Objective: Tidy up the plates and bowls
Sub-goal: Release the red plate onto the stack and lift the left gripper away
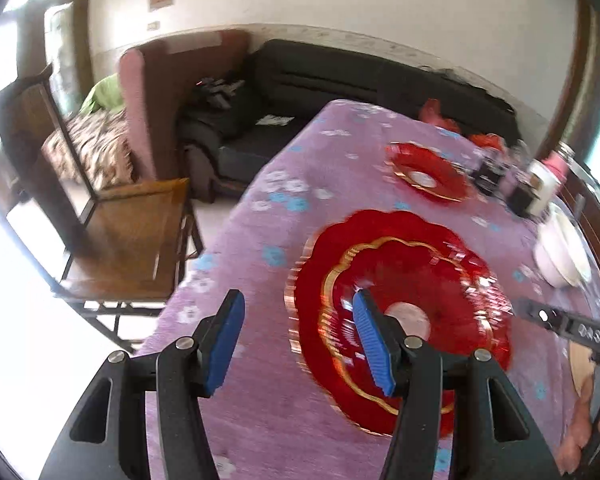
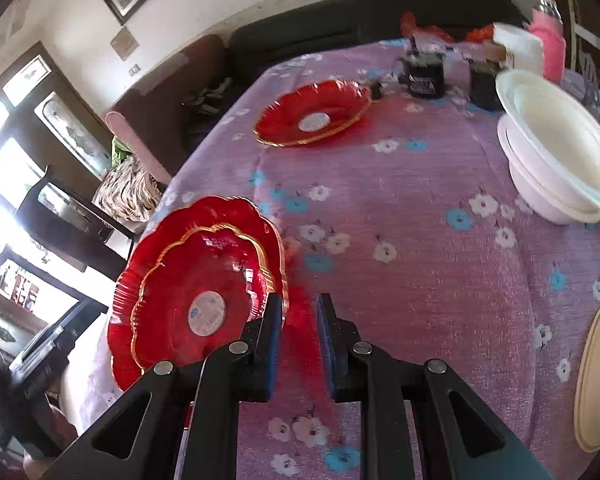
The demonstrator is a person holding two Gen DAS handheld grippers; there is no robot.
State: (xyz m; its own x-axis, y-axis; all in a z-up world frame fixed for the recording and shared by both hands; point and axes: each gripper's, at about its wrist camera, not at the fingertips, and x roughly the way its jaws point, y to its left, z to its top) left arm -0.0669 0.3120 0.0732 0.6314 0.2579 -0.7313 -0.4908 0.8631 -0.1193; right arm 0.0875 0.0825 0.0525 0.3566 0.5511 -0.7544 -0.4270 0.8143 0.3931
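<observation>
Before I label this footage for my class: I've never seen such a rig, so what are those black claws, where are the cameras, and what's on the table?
A person holds one handheld claw in each hand, each with a fisheye camera looking along its blue-padded fingers. In the left view, the left claw is open and empty. In the right view, the right claw is slightly open and also empty. On the purple flowered tablecloth lie stacked red plates, a single red plate, stacked white bowls and a cream plate.

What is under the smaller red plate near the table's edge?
A larger red plate lies under the smaller red plate; only its scalloped rim shows around it. Its middle is covered, and the purple tablecloth beneath both is hidden there.
</observation>
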